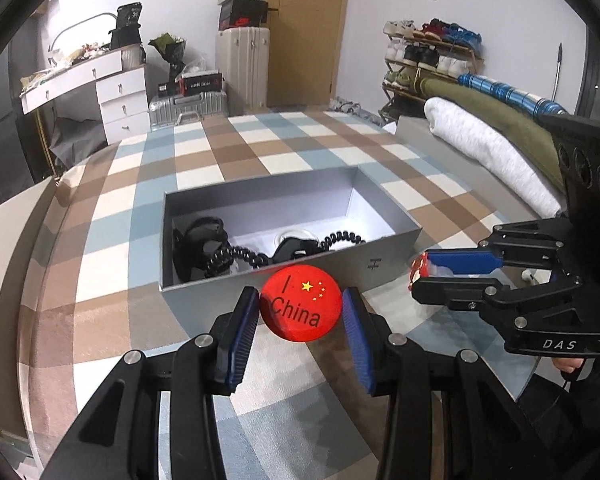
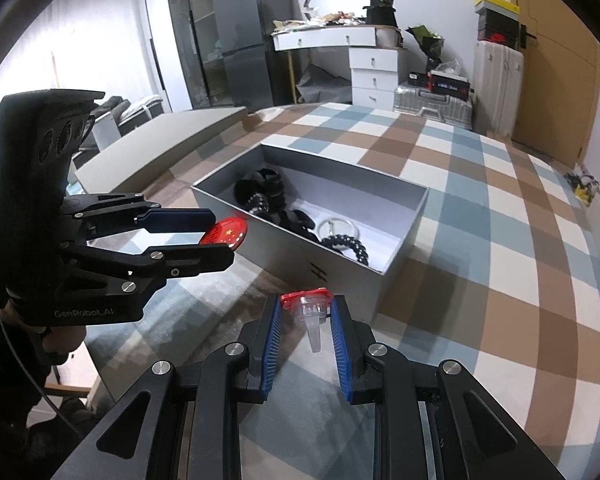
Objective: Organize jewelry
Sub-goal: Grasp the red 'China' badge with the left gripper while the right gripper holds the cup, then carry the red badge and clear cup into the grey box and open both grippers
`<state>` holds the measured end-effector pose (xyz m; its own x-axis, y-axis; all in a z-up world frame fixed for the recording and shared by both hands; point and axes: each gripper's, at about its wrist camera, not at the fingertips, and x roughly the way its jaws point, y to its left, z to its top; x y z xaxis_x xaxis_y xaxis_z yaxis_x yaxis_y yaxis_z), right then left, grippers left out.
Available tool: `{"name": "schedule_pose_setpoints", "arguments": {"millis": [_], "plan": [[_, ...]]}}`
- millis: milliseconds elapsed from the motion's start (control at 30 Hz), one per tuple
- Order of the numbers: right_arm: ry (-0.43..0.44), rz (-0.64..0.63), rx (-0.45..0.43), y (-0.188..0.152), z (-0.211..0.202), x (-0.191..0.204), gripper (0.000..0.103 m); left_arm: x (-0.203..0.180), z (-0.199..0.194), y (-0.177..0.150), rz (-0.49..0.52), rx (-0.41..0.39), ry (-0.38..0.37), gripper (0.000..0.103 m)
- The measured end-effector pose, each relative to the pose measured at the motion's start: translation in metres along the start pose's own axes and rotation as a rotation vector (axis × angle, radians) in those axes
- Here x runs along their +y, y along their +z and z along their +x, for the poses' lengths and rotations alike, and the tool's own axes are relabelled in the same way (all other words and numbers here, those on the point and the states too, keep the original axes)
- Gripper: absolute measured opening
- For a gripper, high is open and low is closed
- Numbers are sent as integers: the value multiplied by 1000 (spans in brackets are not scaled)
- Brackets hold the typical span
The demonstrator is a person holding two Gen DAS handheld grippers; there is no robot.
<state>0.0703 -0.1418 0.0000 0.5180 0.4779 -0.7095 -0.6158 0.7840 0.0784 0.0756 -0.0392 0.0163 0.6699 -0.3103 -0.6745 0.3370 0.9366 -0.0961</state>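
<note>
Left gripper [image 1: 301,304] clamps a red badge [image 1: 301,302] (star print) — just short of the grey box [image 1: 204,296] at 12 o'clock. Right gripper [image 2: 306,308] pinches a red-topped clear clip [image 2: 307,307] — box at 1 o'clock holds black hair ties [image 2: 260,194]

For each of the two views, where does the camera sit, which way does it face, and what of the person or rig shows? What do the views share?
Left wrist: sits on the left hand-held gripper, facing forward and down at the red badge it grips and the grey box; the right hand-held gripper enters from the right.
Right wrist: sits on the right hand-held gripper, facing its red-capped clear piece; the left hand-held gripper and a hand show at left.
Shared: box, badge, checked cloth, both grippers.
</note>
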Motion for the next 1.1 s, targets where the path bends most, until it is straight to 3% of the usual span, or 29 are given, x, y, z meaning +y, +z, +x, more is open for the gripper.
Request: {"name": "schedule_pose_setpoints", "arguments": {"millis": [400, 1100], "plan": [[23, 14, -74, 7, -13, 1, 24, 5, -14, 7, -16, -63, -17, 37], [28, 92, -175, 15, -24, -11, 24, 29, -23, 13, -94, -133, 28, 37]]}}
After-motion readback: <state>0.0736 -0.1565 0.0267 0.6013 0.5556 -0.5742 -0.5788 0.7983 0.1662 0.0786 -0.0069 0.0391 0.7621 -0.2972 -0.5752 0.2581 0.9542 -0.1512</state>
